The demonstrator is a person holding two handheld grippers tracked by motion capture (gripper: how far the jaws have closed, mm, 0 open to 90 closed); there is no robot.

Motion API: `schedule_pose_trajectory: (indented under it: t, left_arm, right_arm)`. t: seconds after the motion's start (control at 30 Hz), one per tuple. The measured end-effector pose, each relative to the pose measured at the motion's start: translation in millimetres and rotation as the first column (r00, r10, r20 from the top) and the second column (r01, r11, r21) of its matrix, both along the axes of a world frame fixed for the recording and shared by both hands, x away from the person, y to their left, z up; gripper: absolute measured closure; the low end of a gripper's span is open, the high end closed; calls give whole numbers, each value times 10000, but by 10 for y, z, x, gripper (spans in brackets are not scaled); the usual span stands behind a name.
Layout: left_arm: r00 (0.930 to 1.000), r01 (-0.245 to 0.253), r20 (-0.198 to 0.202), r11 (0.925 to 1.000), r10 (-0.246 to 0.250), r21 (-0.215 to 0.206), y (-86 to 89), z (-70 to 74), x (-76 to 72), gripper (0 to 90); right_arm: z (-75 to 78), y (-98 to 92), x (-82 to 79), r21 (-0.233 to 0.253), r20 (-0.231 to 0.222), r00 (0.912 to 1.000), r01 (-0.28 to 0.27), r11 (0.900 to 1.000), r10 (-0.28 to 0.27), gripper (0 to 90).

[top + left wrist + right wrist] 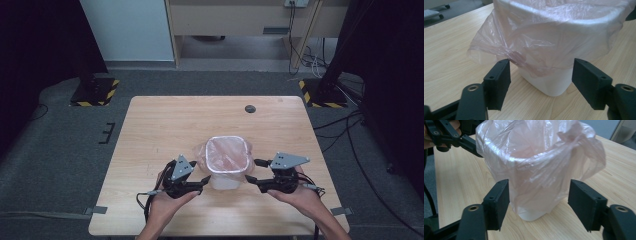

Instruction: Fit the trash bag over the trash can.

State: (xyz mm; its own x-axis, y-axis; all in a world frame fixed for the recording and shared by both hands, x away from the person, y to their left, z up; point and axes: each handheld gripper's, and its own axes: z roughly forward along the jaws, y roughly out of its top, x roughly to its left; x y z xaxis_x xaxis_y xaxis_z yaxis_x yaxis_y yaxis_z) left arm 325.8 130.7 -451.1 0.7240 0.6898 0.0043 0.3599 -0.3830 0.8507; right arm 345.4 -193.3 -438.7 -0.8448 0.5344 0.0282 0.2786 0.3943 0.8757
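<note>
A small white bin (226, 175) stands on the wooden surface (165, 130), toward the person's edge, and a thin pink plastic liner (227, 152) is draped into it and folded over its rim. The liner sits unevenly: on the side of the bin nearest the left tool (205, 181) a loose flap (499, 50) hangs out and down the wall, and the film is bunched at the bin's far corner in the right gripper view.

The left tool is spread wide just beside the bin, clamping nothing; its own view shows both black jaws apart, one close to the hanging flap. The right tool (254, 171) is likewise released, jaws apart on the other side of the bin, apart from the plastic.

The step in hand seems to be fitting or tidying the liner on the bin, with both tools poised for a grip. The next move likely calls for the left tool to pinch the loose flap close to the rim and draw it snug, while the right tool steadies the bin or takes the opposite edge; the film is thin and slippery, so a shallow pinch could slip.

Beyond the bin, the surface has a cable grommet (250, 108) near its far edge. Grey carpet (60, 150) surrounds it, with stand bases marked in yellow and black (95, 92) and cables (345, 130) behind.
</note>
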Motion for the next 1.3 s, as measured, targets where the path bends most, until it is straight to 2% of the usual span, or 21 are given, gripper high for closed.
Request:
schedule_pose_trajectory:
  t: [0.23,0.47,0.83,1.0,1.13,1.3]
  left_arm:
    - [9999,137,15,9999,-137,-92,-1,4,4,449]
    - [9997,211,90,9998,-211,1,-7,4,4,559]
    - [9994,301,190,9995,-303,96,-25,5,12,813]
    - [9994,288,176,9993,-293,255,-33,-9,29,895]
    - [9995,229,198,9992,-235,329,-31,-10,24,900]
    - [9993,291,234,9976,-306,623,-52,-31,21,900]
  right_arm:
    - [-5,102,-20,-158,-122,9998,-148,9998,146,525]
    - [-14,106,-22,-158,-124,9999,-43,9999,41,636]
    - [-19,97,-42,-281,-29,9998,-222,9994,221,858]
    - [-19,96,-45,-296,-46,9995,-317,9991,316,896]
    - [-21,97,-56,-329,-36,9994,-359,9988,358,900]
    - [-40,107,-60,-372,-90,9990,-441,9983,438,900]
